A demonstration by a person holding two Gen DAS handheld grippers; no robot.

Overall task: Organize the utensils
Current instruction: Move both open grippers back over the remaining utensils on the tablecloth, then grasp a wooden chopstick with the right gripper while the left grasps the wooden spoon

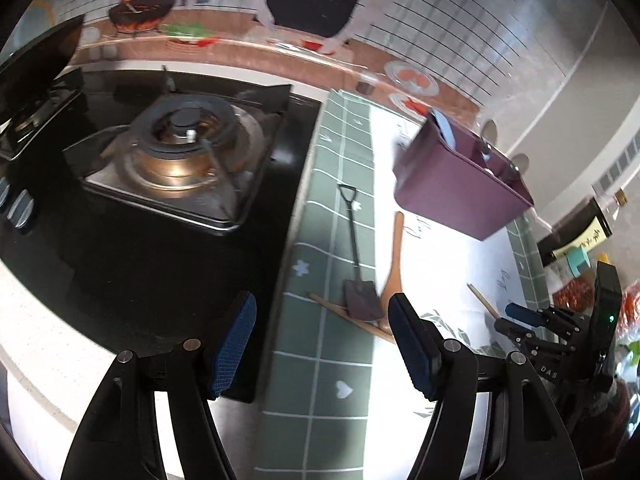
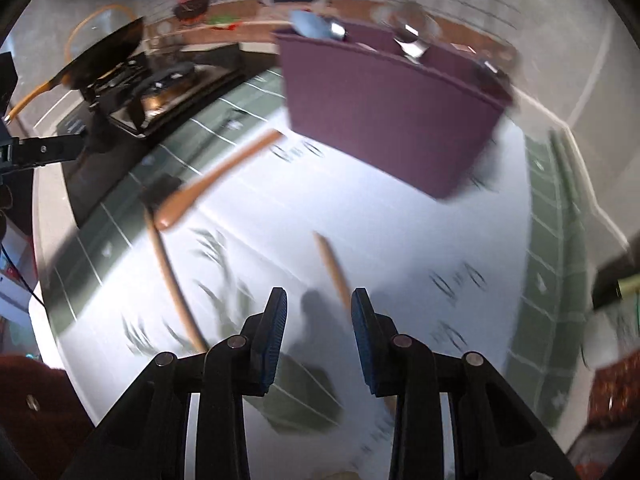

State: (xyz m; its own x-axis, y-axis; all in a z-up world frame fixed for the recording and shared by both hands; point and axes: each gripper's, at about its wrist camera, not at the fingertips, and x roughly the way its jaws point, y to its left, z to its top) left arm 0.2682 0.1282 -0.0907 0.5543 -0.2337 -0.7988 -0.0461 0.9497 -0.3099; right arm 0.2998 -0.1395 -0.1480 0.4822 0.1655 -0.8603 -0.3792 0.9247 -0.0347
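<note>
A purple utensil box [image 1: 456,188] stands on the white mat, with metal utensils sticking out of its top [image 2: 412,40]. In front of it lie a black shovel-shaped spoon [image 1: 356,252], a wooden spatula [image 1: 394,256] and a thin wooden chopstick [image 1: 352,316]. My left gripper [image 1: 324,344] hovers open just short of them, holding nothing. A second wooden stick [image 2: 332,268] lies on the mat and runs in between the fingers of my right gripper [image 2: 320,336], close to the right pad [image 2: 364,332]. Those jaws stand apart, and no pad visibly presses on the stick.
A gas stove [image 1: 180,152] on black glass fills the left side, with a dark wok [image 2: 104,52] beyond it. The mat has a green tiled border [image 1: 340,160]. Jars and packets [image 1: 576,264] crowd the far right. A tiled wall rises behind the counter.
</note>
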